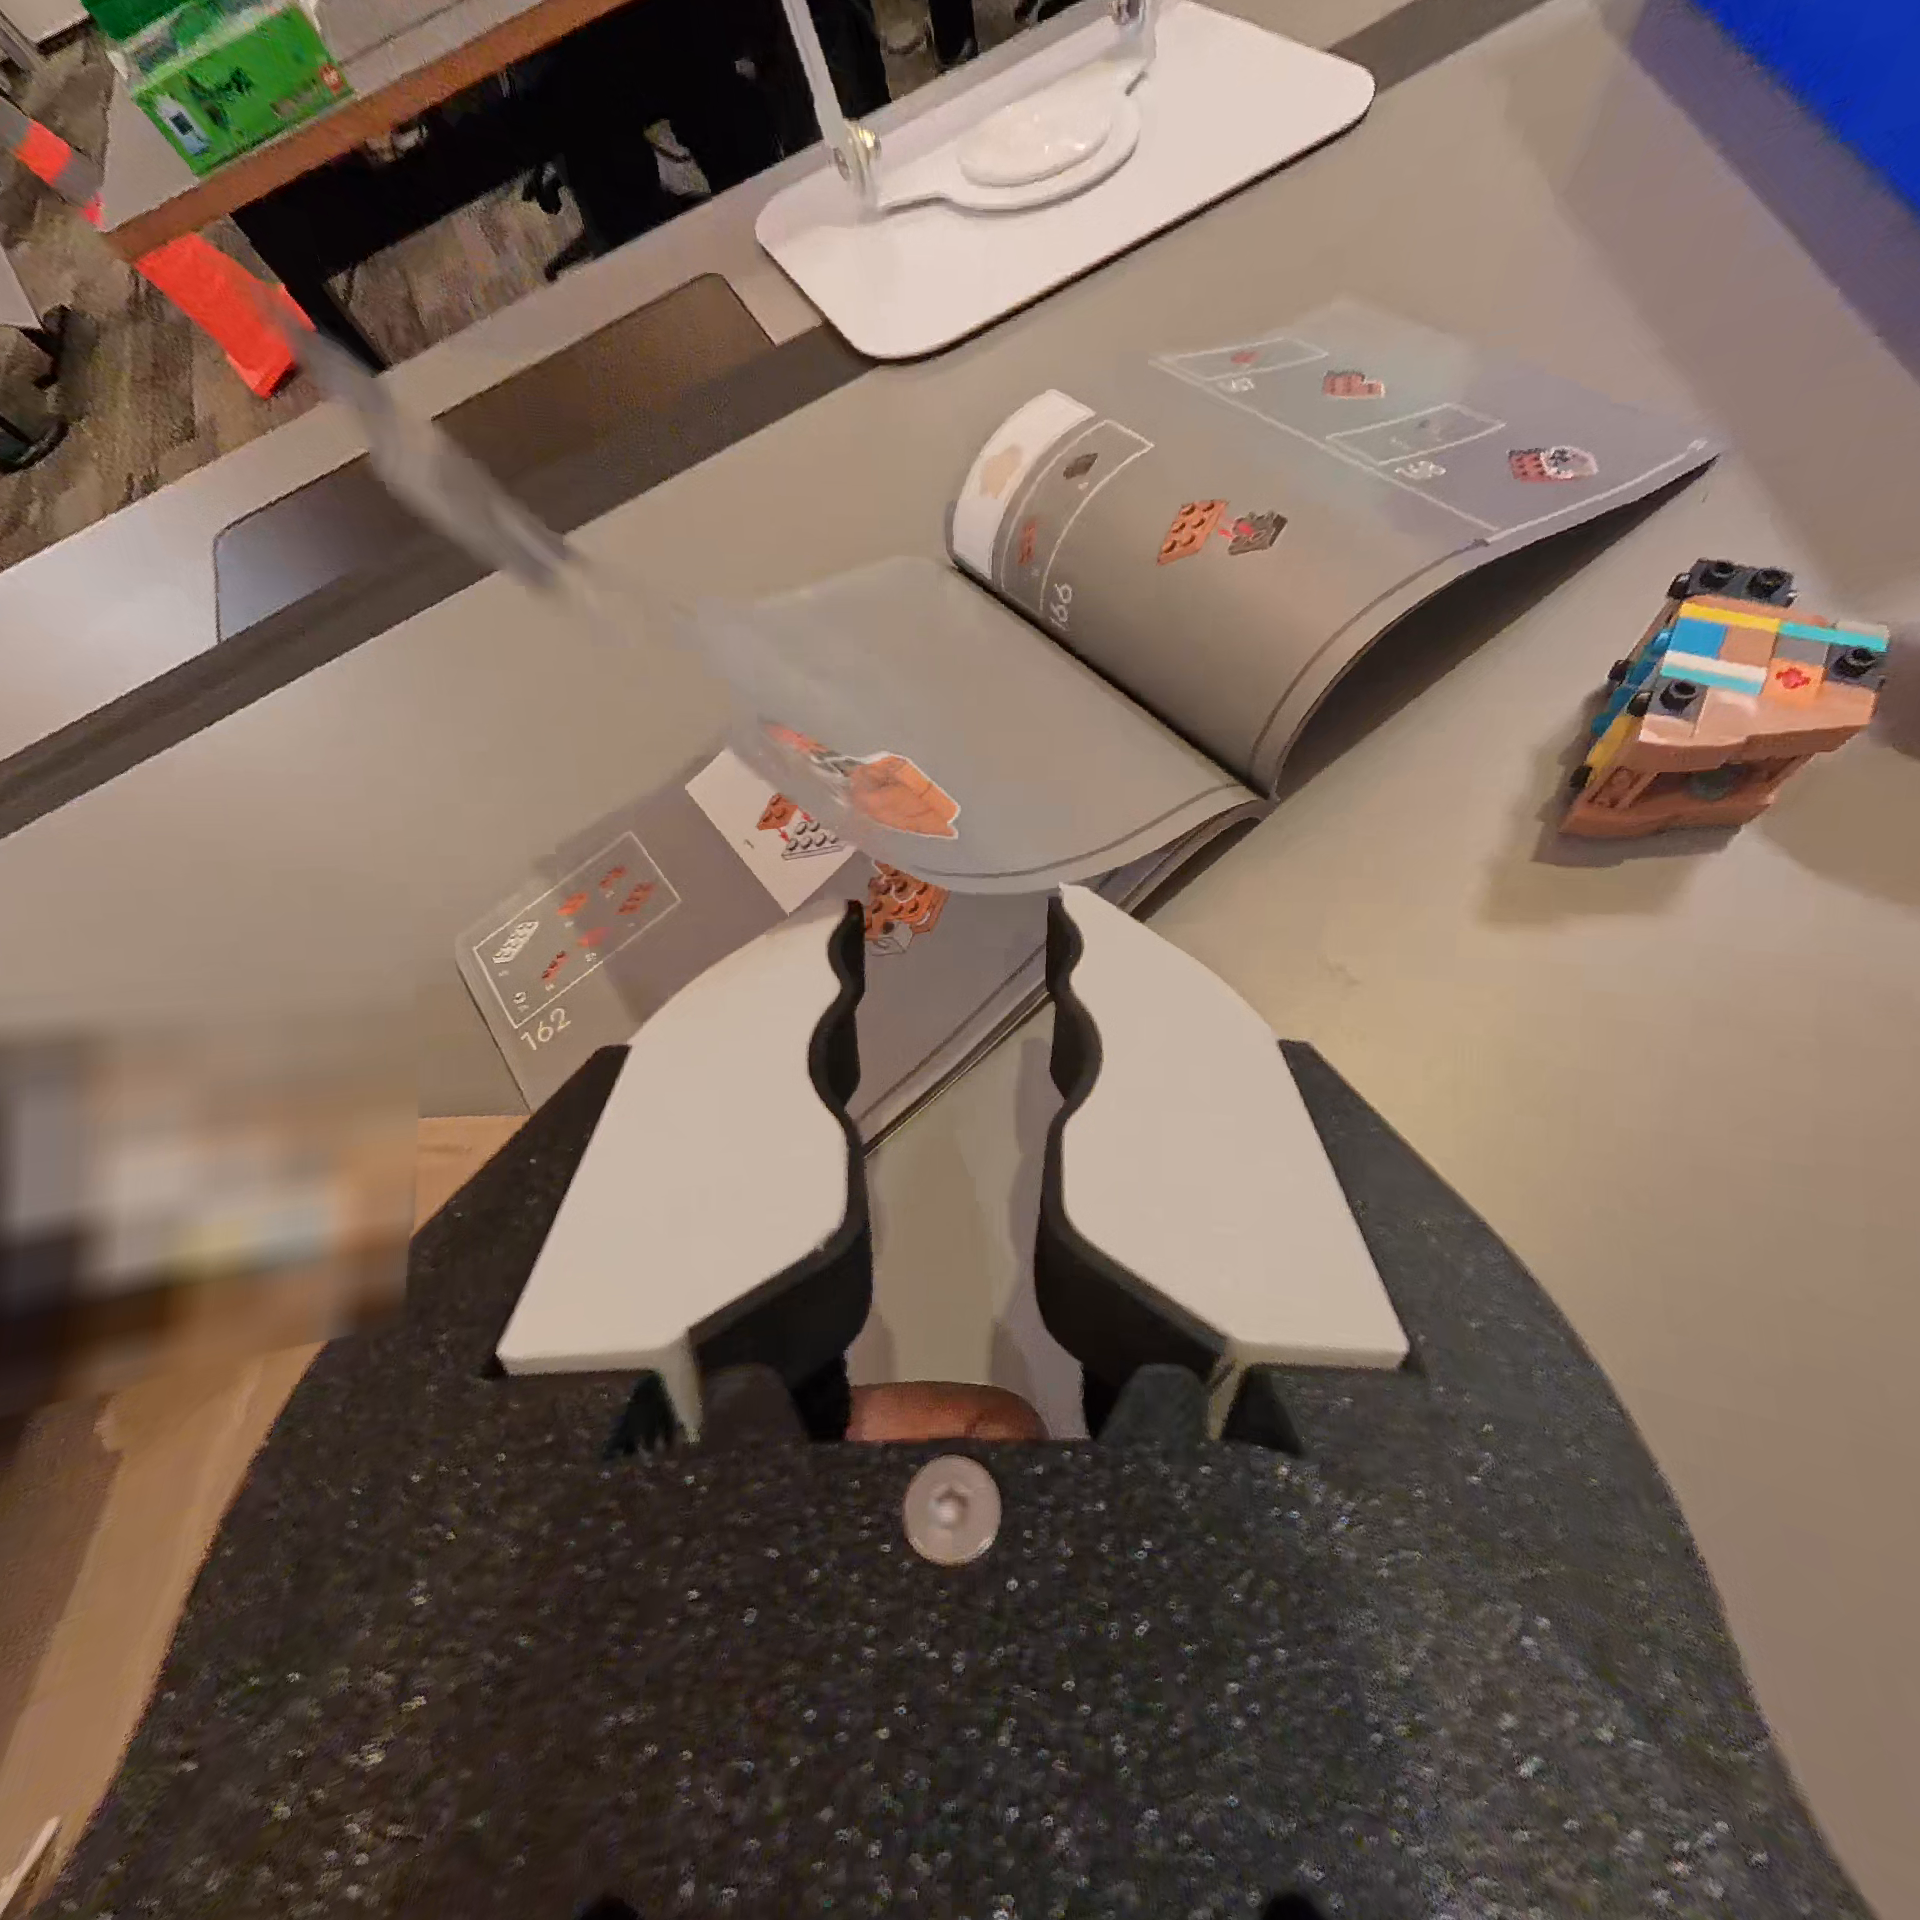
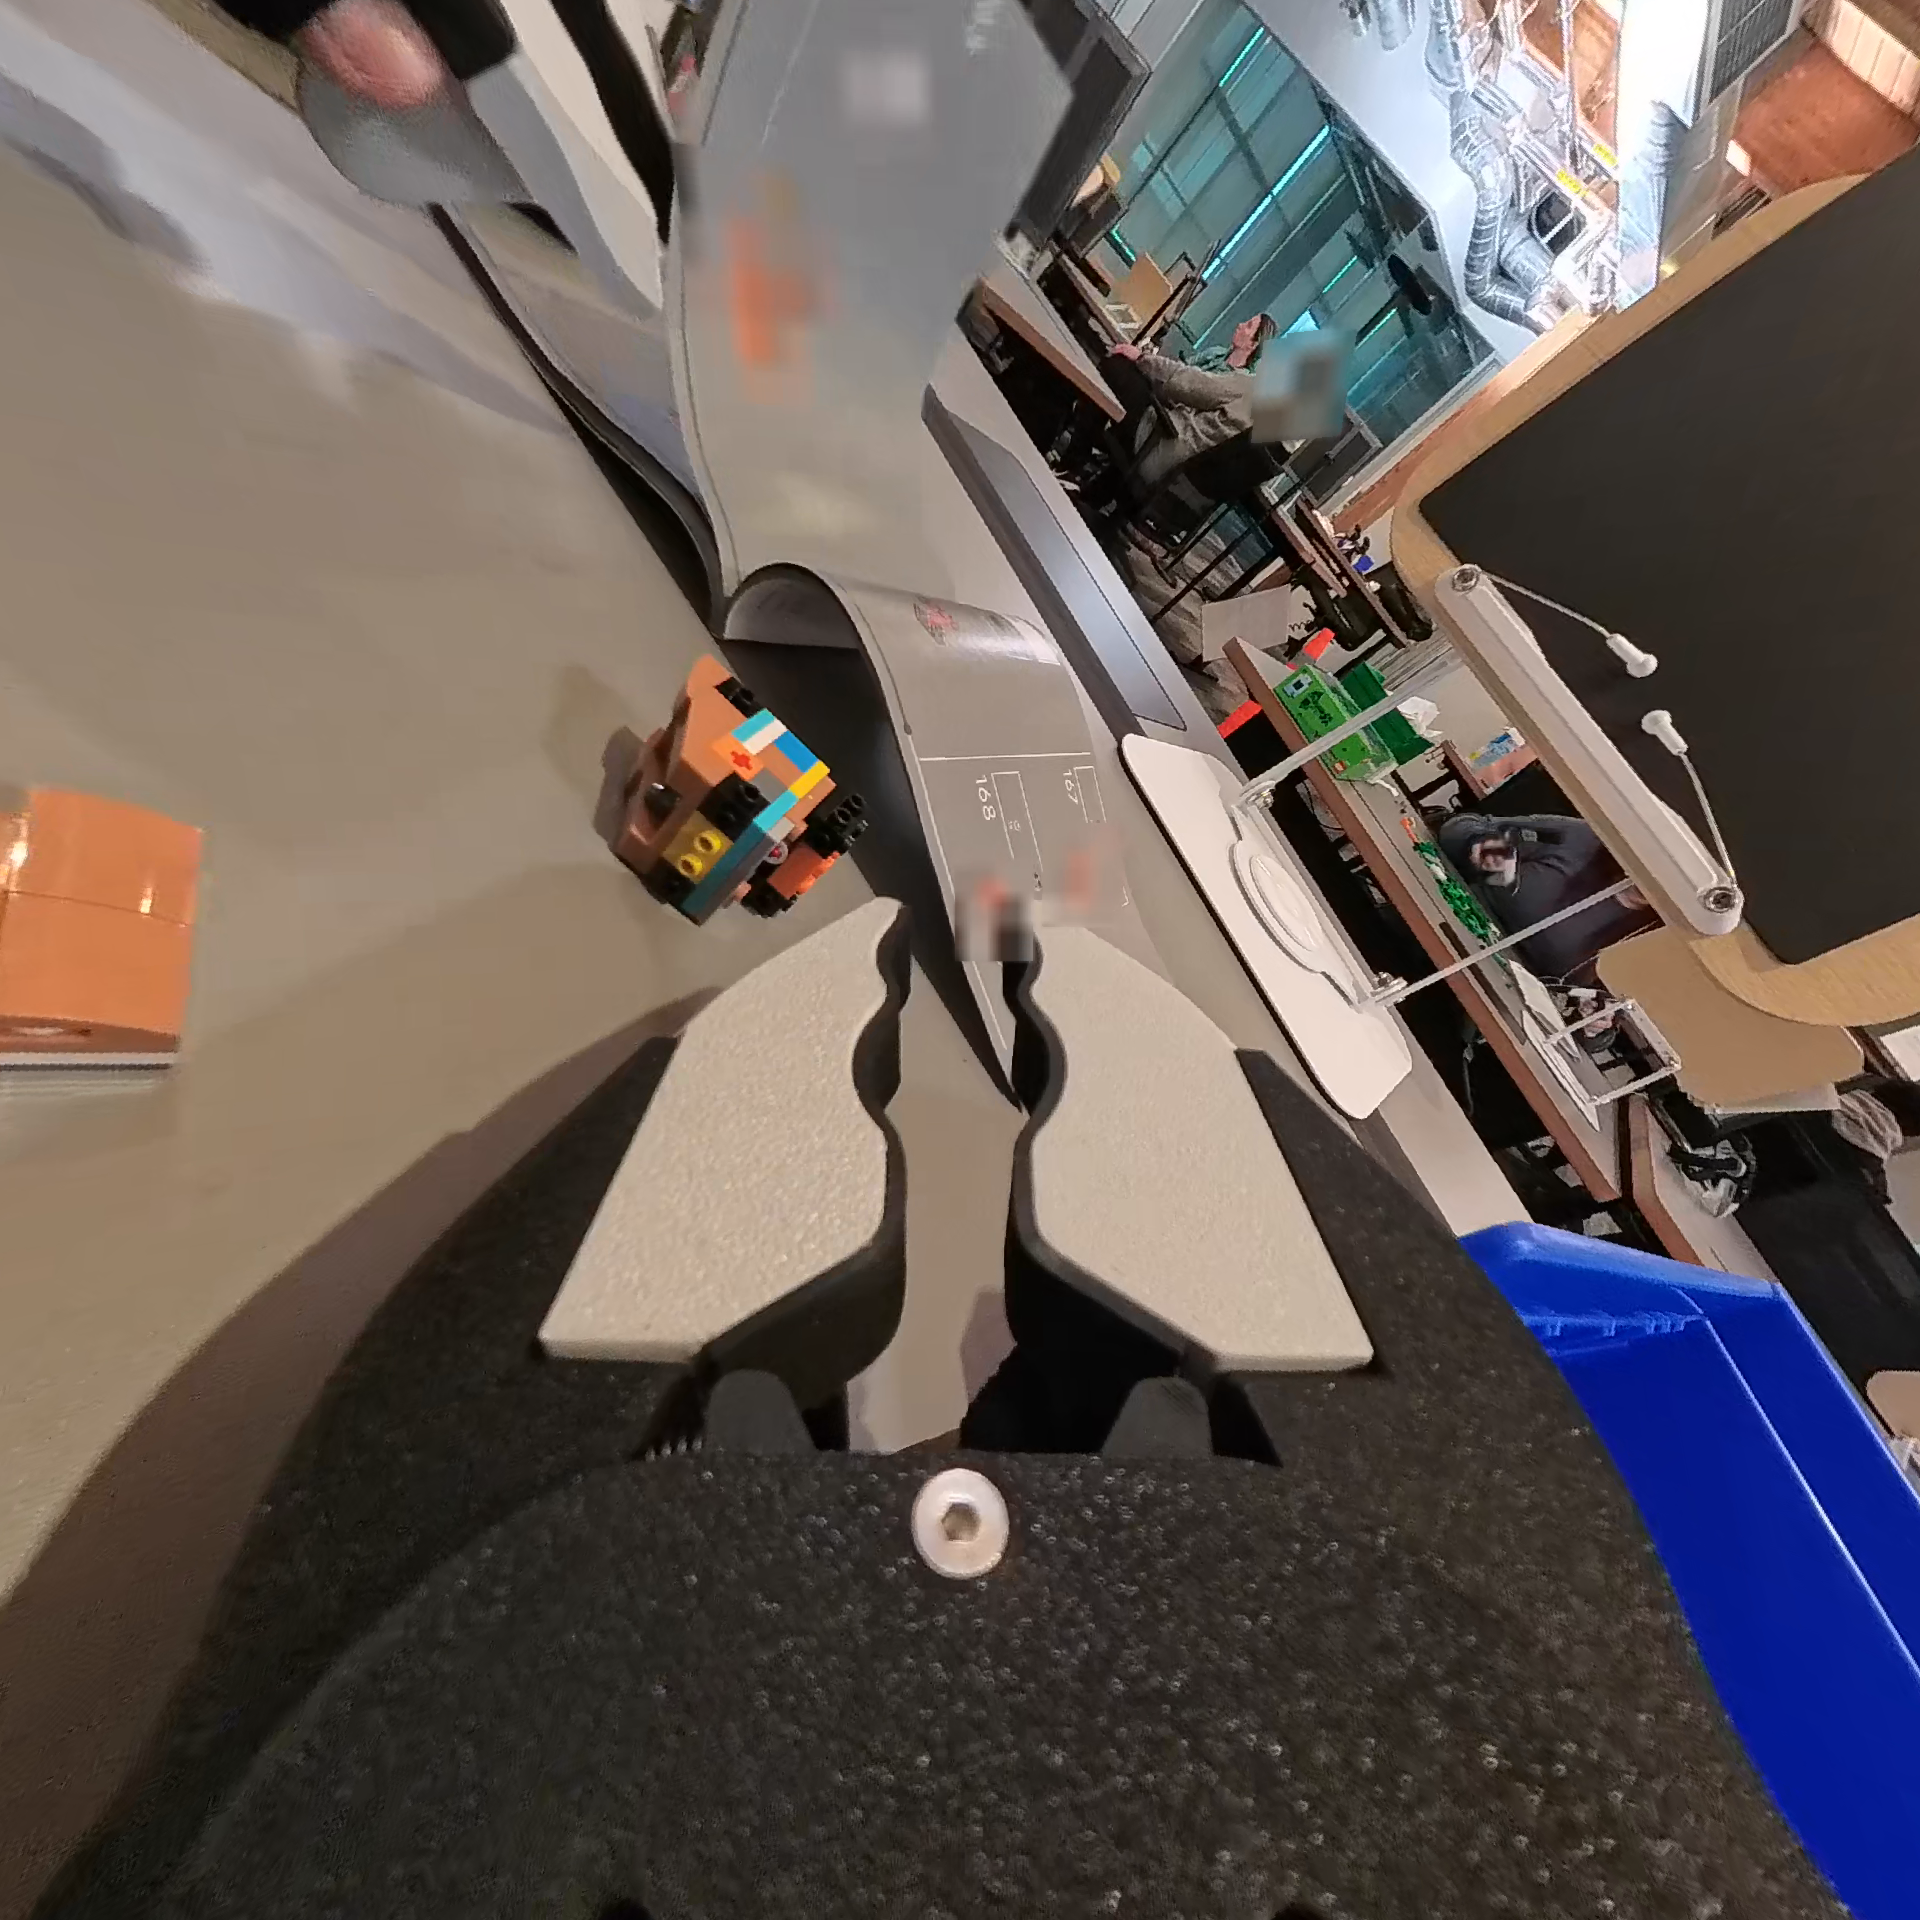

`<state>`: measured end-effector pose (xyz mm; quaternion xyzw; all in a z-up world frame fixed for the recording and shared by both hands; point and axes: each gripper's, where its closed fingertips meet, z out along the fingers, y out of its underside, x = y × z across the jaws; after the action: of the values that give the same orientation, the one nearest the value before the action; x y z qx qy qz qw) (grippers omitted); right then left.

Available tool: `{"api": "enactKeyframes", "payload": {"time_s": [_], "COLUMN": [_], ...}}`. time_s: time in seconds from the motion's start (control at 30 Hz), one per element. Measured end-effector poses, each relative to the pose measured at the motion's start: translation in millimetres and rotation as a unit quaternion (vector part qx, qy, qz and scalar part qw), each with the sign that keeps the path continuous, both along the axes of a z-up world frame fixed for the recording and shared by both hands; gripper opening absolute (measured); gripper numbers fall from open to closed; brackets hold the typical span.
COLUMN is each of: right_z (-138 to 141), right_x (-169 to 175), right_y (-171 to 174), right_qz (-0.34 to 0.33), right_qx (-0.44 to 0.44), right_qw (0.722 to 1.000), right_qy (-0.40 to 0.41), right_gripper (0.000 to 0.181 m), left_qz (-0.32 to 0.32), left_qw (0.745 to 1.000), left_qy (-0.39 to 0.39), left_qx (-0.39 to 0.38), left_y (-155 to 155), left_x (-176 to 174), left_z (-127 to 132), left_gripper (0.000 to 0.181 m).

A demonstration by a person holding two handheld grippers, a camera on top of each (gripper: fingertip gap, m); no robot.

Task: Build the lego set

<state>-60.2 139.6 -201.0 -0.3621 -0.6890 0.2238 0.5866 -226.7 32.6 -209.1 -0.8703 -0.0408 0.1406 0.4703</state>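
An open instruction booklet (image 1: 1195, 623) lies on the grey table (image 1: 1455, 1143). One page (image 1: 914, 821) is lifted and curling just beyond my left gripper (image 1: 956, 912), whose jaws stand apart and empty. A partly built lego model (image 1: 1725, 707) in tan, teal, black and orange sits to the right of the booklet. In the right wrist view the model (image 2: 738, 800) is ahead to the left. An arched booklet page (image 2: 997, 769) runs into the gap of my right gripper (image 2: 961, 945), whose jaws stand apart. The left gripper (image 2: 395, 104) shows blurred at the top left.
A white stand base (image 1: 1070, 208) sits at the table's far edge, also seen in the right view (image 2: 1268, 914). A blue bin (image 2: 1714, 1507) is at my right. An orange block (image 2: 94, 914) lies at the left. Cardboard (image 1: 208, 1507) lies at the lower left. People sit at far desks. From my right tips it is roughly 10 cm to the orange block (image 2: 94, 914); from my left, 20 cm.
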Motion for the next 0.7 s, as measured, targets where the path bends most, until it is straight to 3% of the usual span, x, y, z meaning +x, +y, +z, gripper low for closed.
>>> {"api": "enactKeyframes", "payload": {"time_s": [0.3,0.5,0.7], "right_z": [25,49,18], "right_x": [-6,-46,-100], "right_y": [-18,-60,-95], "right_qz": [0.009,0.035,0.050], "right_qx": [-0.034,-0.004,0.092], "right_qw": [0.999,0.999,0.985], "right_qy": [0.024,-0.015,-0.139], "right_gripper": [0.016,0.016,0.020], "left_qz": [-0.018,-0.037,-0.021], "left_qw": [0.999,0.999,0.997], "left_qy": [-0.011,-0.005,0.007], "left_qx": [0.025,-0.001,-0.068], "left_y": [-18,-25,-44], "left_x": [-11,-15,-30], "left_z": [7,-2,-24], "left_gripper": [0.036,0.037,0.036]}}
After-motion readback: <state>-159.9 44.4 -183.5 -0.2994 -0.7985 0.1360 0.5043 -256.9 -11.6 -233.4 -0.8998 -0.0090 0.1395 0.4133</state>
